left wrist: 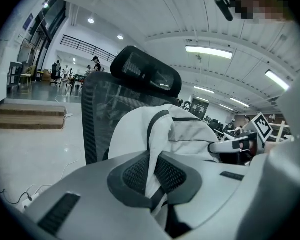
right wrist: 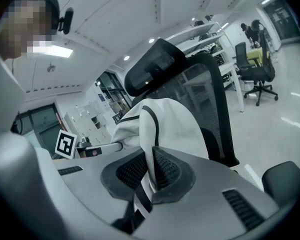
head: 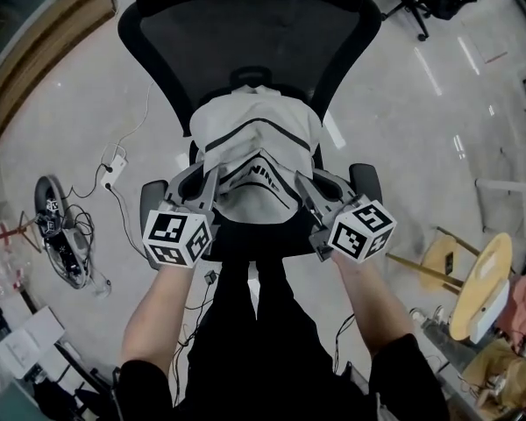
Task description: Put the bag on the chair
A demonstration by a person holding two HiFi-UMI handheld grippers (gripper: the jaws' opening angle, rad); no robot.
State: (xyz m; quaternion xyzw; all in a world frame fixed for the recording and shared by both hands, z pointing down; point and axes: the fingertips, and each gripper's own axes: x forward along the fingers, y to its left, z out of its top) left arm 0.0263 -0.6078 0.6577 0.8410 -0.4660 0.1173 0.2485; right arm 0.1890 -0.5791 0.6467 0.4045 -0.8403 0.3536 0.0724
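**Left gripper** [left wrist: 152, 176]: the jaws are clamped on a fold of the white bag [left wrist: 175, 129], with cloth and a black trim strip pinched between the pads.

**Right gripper** [right wrist: 150, 176]: it is clamped the same way on the bag's opposite edge.

**Grip, head view:** the two grips sit at about 8 and 4 o'clock on the bag. In my judgement this two-sided hold keeps the soft bag spread and level, so it can be lowered squarely and not swing or slump.

**Bag position:** the bag lies at 12 o'clock from both grippers. It is over the seat of the office chair [head: 245, 33], between the armrests [head: 366, 178], with its far side close to the mesh backrest. The underside is hidden, so I cannot tell whether it bears on the seat.

**Chair:** it faces the person, who stands at its 6 o'clock and so has a straight path to the seat.

**Assessment:** placement is nearly complete. What is left is to confirm contact with the seat and release both grips. If the bag is let go while unsupported, it could tip forward off the seat edge.
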